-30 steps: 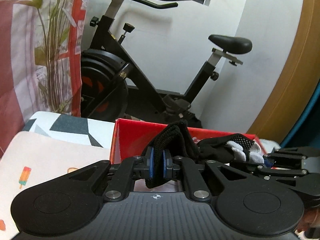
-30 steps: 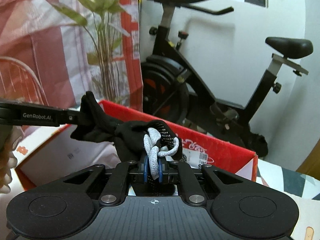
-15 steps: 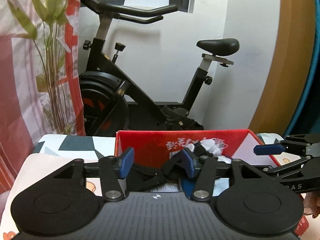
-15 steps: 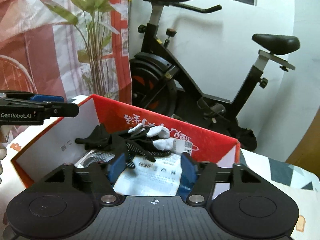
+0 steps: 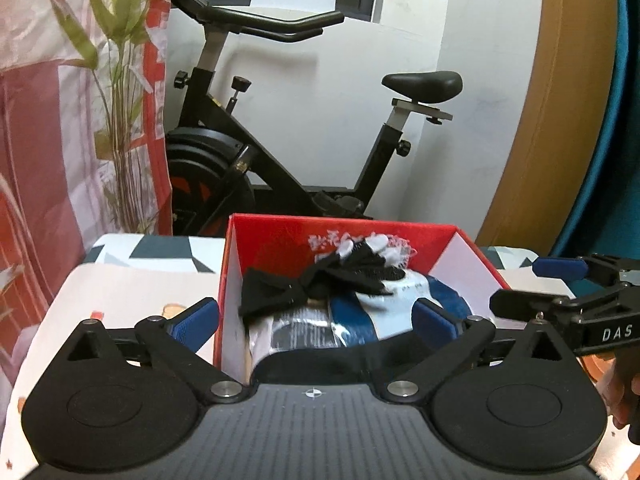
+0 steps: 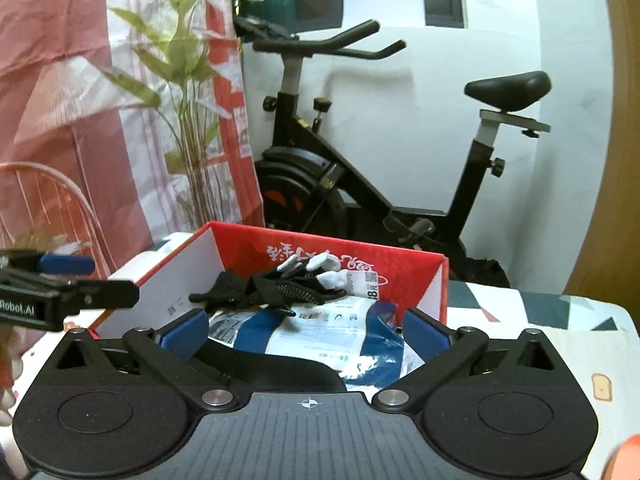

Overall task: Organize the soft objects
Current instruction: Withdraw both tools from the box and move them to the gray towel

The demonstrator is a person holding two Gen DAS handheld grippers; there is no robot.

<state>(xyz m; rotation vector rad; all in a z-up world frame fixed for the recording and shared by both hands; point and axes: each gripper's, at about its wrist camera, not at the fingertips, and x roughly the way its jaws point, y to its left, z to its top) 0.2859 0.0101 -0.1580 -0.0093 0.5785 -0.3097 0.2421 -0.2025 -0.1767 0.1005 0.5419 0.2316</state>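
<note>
A black glove with white fingertips (image 5: 328,276) lies inside an open red box (image 5: 276,236), on top of blue and white plastic packets (image 5: 360,316). It also shows in the right wrist view (image 6: 280,286), in the same red box (image 6: 400,268). My left gripper (image 5: 316,320) is open and empty, just in front of the box. My right gripper (image 6: 302,330) is open and empty, also at the box's near side. Each gripper shows at the edge of the other's view.
The box stands on a table with a patterned cloth (image 5: 120,280). A black exercise bike (image 5: 280,160) stands behind it against a white wall. A curtain with a plant print (image 6: 120,120) hangs at the left. A wooden board (image 5: 560,120) is at the right.
One second ago both grippers were shut on the glove above the box. They opened, the glove dropped into the box, and both grippers have pulled back and opened wider.
</note>
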